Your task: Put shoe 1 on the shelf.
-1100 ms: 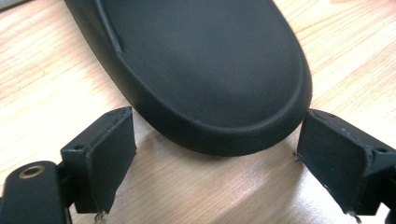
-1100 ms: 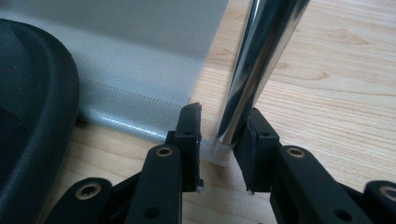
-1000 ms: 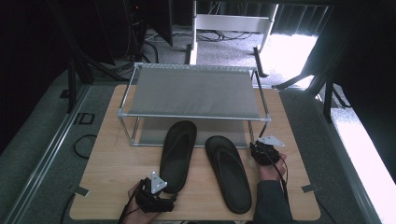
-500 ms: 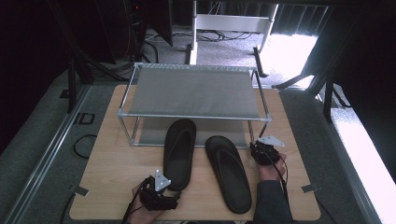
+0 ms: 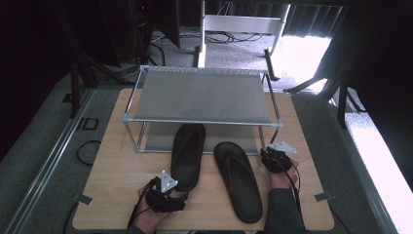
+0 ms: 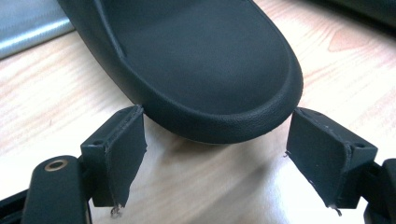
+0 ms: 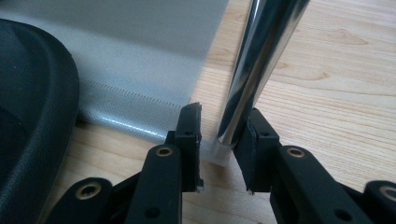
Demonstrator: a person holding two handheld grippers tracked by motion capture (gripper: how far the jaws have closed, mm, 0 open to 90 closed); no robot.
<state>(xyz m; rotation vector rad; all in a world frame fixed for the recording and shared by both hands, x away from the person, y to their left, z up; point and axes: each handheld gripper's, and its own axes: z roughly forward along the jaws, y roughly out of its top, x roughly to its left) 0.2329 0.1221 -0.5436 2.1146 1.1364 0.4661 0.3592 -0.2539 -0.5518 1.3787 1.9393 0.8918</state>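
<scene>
Two black sandals lie toes-first toward a shoe rack (image 5: pixel 202 97). The left sandal (image 5: pixel 187 151) has its toe under the rack, and the right sandal (image 5: pixel 238 180) lies beside it. My left gripper (image 5: pixel 181 193) sits at the left sandal's heel (image 6: pixel 201 60). Its jaws have just been closing and stand open on either side of the heel, not pressing on it. My right gripper (image 5: pixel 265 152) is shut on the rack's chrome front right leg (image 7: pixel 261 56), low down by its white foot. The right sandal's edge (image 7: pixel 32 93) lies to the left of it.
The rack has a grey mesh top shelf and a lower shelf (image 7: pixel 140 56) near the wooden table (image 5: pixel 112 165). Bare wood lies left of the sandals and right of the rack. Cables trail from both grippers, and dark floor surrounds the table.
My left gripper has edged toward the left sandal's heel. The right gripper and both sandals have stayed put.
</scene>
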